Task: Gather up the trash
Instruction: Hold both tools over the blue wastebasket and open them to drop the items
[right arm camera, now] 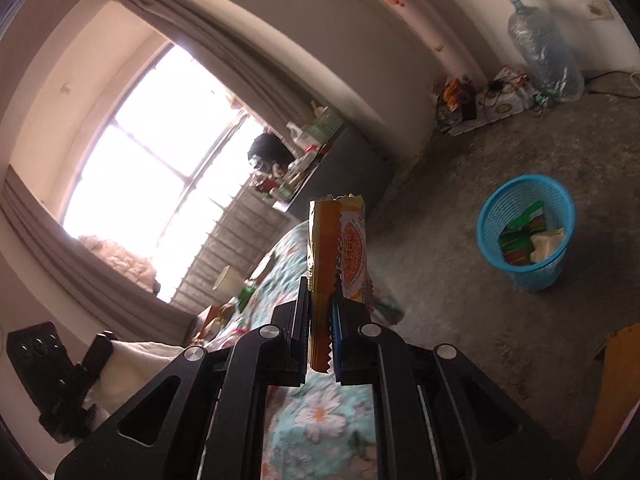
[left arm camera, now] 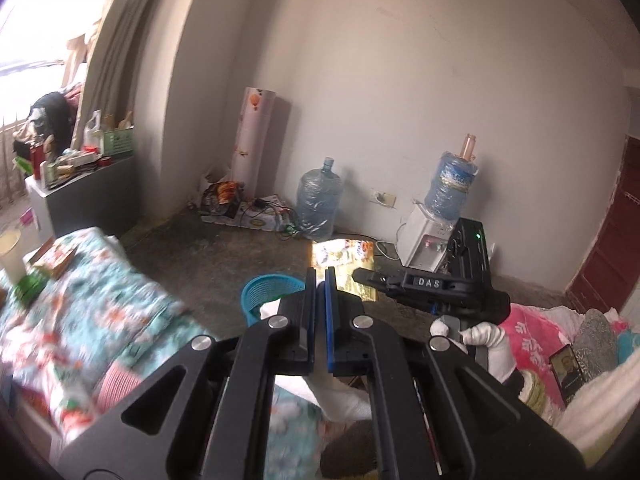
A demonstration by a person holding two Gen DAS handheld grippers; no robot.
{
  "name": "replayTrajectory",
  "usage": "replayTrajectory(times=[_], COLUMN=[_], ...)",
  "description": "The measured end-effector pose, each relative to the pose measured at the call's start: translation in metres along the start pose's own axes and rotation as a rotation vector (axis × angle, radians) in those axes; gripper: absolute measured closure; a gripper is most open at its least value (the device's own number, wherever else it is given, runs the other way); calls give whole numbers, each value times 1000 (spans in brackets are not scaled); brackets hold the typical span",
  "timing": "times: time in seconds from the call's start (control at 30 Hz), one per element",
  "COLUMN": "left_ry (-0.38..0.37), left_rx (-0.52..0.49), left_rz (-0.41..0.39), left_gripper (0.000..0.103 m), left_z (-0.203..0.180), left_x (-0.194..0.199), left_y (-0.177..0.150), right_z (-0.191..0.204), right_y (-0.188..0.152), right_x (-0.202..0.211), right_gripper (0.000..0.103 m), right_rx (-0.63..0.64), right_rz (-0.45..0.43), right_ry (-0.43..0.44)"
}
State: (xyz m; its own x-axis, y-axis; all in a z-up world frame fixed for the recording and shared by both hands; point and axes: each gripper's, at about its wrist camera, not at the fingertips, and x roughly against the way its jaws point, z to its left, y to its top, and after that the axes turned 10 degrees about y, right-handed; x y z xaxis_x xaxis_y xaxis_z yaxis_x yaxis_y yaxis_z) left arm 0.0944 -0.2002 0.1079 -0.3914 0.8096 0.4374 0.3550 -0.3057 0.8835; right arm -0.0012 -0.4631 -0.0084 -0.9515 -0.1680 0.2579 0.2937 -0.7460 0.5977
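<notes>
Bare concrete floor [right arm camera: 460, 240] lies open around the blue wastebasket [right arm camera: 526, 232], near the floral bedspread's [right arm camera: 320, 420] edge. Right gripper [right arm camera: 320, 320] clamps an orange snack wrapper [right arm camera: 340, 248] beside the basket; left gripper [left arm camera: 320, 280] is closed, empty.

Left wrist: level over bed [left arm camera: 100, 300], facing far wall. Right wrist: rolled sideways, facing window [right arm camera: 160, 152]. Shared: bin [left arm camera: 264, 292] [right arm camera: 524, 232], floor.

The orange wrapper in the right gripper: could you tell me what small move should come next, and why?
Probably carry the right gripper rightward over the blue basket before opening. It is shut on the orange wrapper, which is off to the left of the basket on the floor; trash already lies inside.
</notes>
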Motion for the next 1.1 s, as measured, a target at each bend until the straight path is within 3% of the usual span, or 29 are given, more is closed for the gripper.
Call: replayTrajectory(times=[0.13, 0.3, 0.5, 0.73, 0.77, 0.8, 0.83, 0.87, 0.9, 1.0, 1.1], left_ry=[-45, -43, 18, 61, 79, 113, 152, 193, 240, 274, 273], left_rx=[-62, -134, -143, -147, -153, -161, -154, -144, -134, -75, -48], left_rz=[62, 236, 448, 555, 562, 566, 569, 576, 571, 571, 566], left_gripper=[101, 101, 101, 101, 99, 89, 78, 52, 46, 45, 45], left_z=[-23, -46, -46, -42, -41, -40, -37, -32, -27, -15, -4], left_x=[-68, -199, -346, -457, -469, -481, -492, -500, -504, -506, -494], left_y=[33, 51, 25, -7, -11, -15, -20, -23, -26, -28, -24], right_z=[-34, -89, -162, -230, -241, -250, -262, -269, -280, -296, -298], right_y=[28, 50, 66, 90, 94, 96, 97, 96, 93, 80, 68], right_x=[12, 11, -30, -98, -108, -117, -128, -136, -146, -157, -144], right_gripper=[93, 93, 93, 93, 89, 88, 79, 62, 54, 50, 50], right_rx=[-3, -45, -151, -206, -213, -216, -223, -223, -214, -227, -276], right_rz=[-67, -88, -16, 92, 109, 121, 140, 155, 180, 219, 177], right_ry=[-136, -264, -314, -345, -348, -364, -389, -407, -427, -498, -477])
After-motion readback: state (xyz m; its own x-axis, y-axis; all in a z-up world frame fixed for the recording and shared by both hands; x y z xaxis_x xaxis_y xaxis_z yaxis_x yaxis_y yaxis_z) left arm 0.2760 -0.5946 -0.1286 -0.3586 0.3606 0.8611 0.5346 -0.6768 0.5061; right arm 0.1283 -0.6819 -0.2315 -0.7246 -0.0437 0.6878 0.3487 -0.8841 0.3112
